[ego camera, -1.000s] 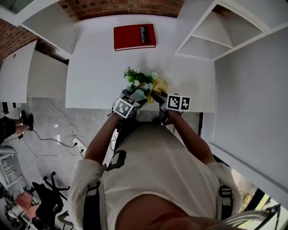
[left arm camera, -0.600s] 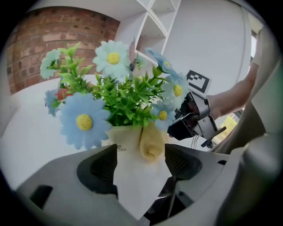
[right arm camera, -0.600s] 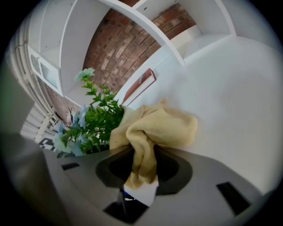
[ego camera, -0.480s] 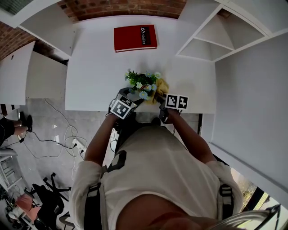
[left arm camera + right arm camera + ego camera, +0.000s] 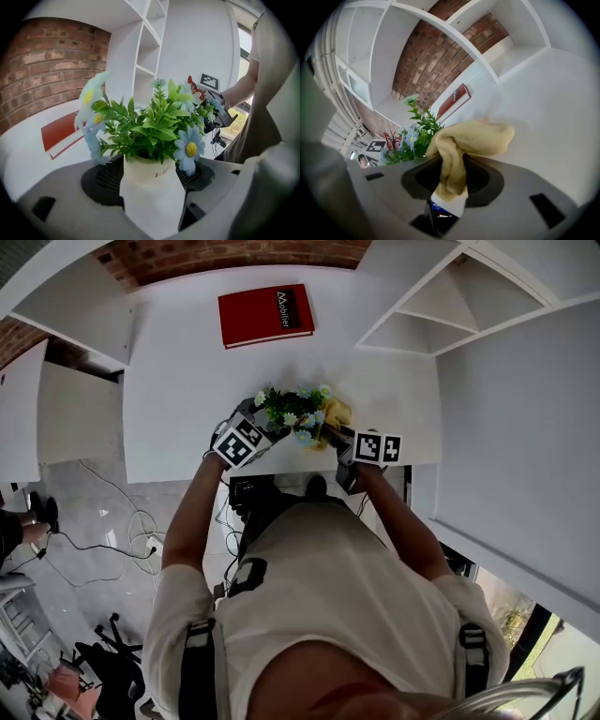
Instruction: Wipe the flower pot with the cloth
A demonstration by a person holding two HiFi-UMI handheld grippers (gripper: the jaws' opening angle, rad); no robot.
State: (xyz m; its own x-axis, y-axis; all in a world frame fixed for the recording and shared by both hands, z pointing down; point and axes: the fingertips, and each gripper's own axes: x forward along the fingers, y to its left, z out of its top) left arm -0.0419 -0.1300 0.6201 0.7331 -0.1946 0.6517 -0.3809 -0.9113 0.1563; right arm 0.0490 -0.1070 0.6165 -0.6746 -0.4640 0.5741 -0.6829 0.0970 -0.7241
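A white flower pot (image 5: 151, 190) with green leaves and pale blue daisies (image 5: 154, 124) sits between my left gripper's (image 5: 150, 180) jaws, which are shut on it. In the head view the plant (image 5: 292, 412) is near the table's front edge, with the left gripper (image 5: 267, 432) at its left. My right gripper (image 5: 451, 185) is shut on a yellow cloth (image 5: 476, 138), whose bunched free end hangs past the jaws. The cloth (image 5: 335, 415) lies against the plant's right side, with the right gripper (image 5: 333, 439) just behind it. The pot's base is hidden.
A red book (image 5: 267, 315) lies at the back of the white table (image 5: 178, 390). White shelving (image 5: 441, 306) rises at the right and a brick wall stands behind. Cables lie on the floor (image 5: 141, 521) below the table's front edge.
My left gripper has shifted left and rolled, turning the pot with it. The right gripper and cloth have stayed beside the plant's right side.
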